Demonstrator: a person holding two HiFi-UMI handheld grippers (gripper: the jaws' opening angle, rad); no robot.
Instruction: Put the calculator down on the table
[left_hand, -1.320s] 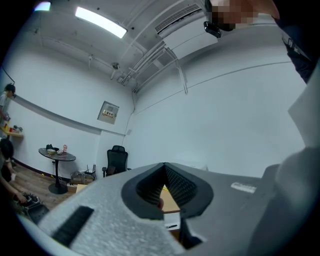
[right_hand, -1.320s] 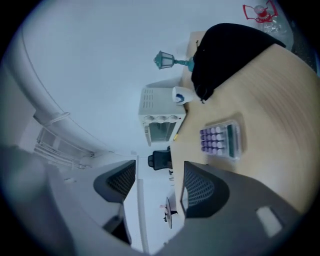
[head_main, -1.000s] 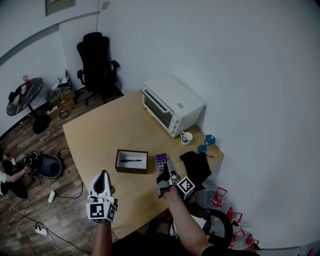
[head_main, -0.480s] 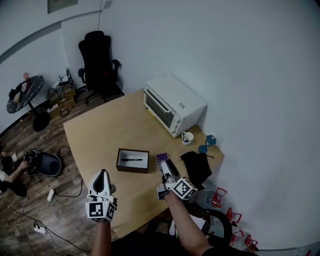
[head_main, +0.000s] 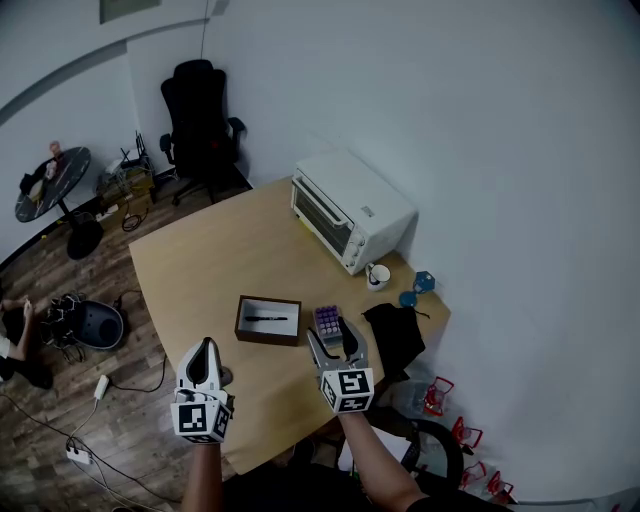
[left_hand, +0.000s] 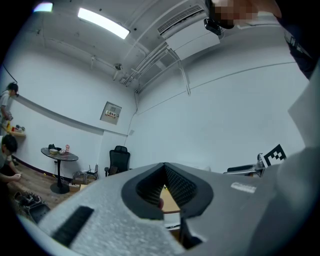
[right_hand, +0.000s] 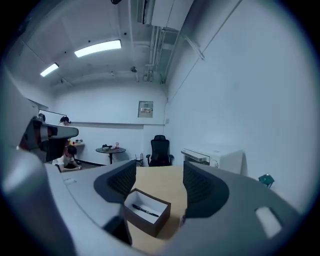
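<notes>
Purple calculator (head_main: 326, 319) partly behind right gripper (head_main: 332, 338)

Calculator (head_main: 327, 322): purple keys.
Table (head_main: 210, 265): pale tan wood.
Box (head_main: 266, 340): dark brown outside, white inside; pen (head_main: 264, 319) black.
Toaster oven (head_main: 352, 205) white.
Chair (head_main: 200, 115) black.
Left gripper (head_main: 205, 348), right gripper (head_main: 333, 336): grey, cubes with black-and-white square markers.

Calculator (head_main: 326, 322) on table (head_main: 205, 262), right of box (head_main: 266, 340); toaster oven (head_main: 352, 207) behind.

The wooden table (head_main: 200, 265) bears a toaster oven (head_main: 352, 207), box (head_main: 240, 320), calculator (head_main: 327, 322), mug (head_main: 376, 277) and black cloth (head_main: 396, 335).
</notes>
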